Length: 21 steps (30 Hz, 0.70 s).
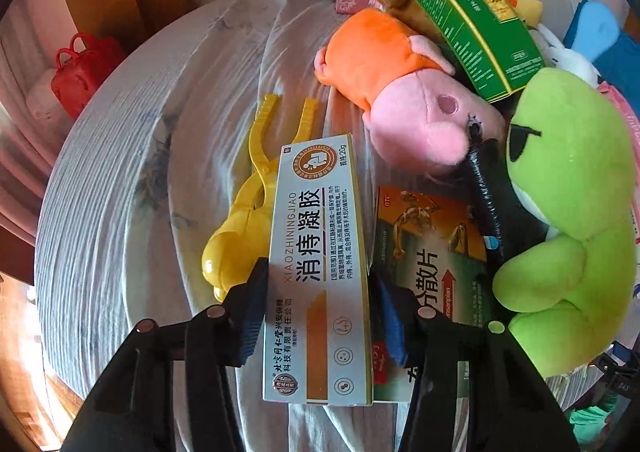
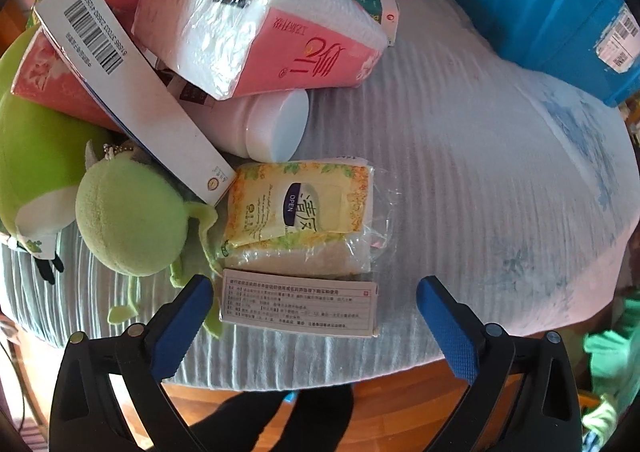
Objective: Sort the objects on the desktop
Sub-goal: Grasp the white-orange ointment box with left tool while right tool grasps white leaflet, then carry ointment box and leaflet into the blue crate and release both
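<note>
Mostly soft stuff here: fuzzy plush on the frog [image 1: 568,180] and pig [image 1: 404,92], and a ribbed, matt cloth [image 2: 460,156] under it all. The gel box [image 1: 316,272] is glossy card, the tissue pack [image 2: 256,16] is in crinkly shiny film, the bottle [image 2: 264,124] is smooth white plastic, and the yellow clip [image 1: 244,212] is shiny plastic. Gripper pads [image 2: 180,328] are ridged blue rubber-looking.

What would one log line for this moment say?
left tongs: shut on white-and-gold cardboard medicine box | right tongs: open above small white leaflet-printed box
</note>
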Tool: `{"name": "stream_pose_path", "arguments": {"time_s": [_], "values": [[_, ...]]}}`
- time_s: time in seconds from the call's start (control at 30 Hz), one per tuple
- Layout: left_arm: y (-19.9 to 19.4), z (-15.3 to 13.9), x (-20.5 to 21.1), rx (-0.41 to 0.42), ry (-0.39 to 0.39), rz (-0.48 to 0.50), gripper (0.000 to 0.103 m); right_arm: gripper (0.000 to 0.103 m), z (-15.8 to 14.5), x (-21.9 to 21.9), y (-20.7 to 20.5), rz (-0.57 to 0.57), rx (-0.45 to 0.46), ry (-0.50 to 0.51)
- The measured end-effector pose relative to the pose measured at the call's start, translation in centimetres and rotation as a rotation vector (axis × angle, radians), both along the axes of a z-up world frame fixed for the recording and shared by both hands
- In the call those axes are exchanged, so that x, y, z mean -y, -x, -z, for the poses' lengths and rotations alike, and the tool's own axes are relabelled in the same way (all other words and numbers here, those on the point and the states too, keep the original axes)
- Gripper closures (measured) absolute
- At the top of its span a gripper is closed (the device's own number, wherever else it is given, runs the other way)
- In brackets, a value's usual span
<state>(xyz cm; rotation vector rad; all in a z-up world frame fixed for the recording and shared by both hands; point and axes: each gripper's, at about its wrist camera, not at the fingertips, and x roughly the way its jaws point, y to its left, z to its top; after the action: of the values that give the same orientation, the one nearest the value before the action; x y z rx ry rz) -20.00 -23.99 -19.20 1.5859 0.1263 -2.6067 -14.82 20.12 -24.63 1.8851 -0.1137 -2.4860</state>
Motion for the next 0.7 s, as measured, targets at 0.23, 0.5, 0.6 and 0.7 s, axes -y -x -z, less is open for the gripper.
{"name": "stream_pose_path", "arguments": {"time_s": [0.23, 0.5, 0.6, 0.7], "values": [[-2.5, -4.0, -0.4, -0.117, 0.029, -0.008, 0.054, 0.03, -0.9, 0.4, -0.4, -0.026, -0.058, -0.05], [-4.2, -6.5, -1.4, -0.202, 0.044, 0.012, 0.054, 0.03, -4.0, -1.7, -2.0, 0.006, -0.127, 0.004], [-4.7, -7.6, -1.6, -0.235, 0.042, 0.019, 0.054, 0.03, -5.3, -2.1, -2.4, 0.019, -0.163, -0.001], [-5.3, -8.7, -2.0, -0.27, 0.047, 0.028, 0.054, 0.03, -6.4, -2.3, -3.3, 0.018, -0.212, -0.007]]}}
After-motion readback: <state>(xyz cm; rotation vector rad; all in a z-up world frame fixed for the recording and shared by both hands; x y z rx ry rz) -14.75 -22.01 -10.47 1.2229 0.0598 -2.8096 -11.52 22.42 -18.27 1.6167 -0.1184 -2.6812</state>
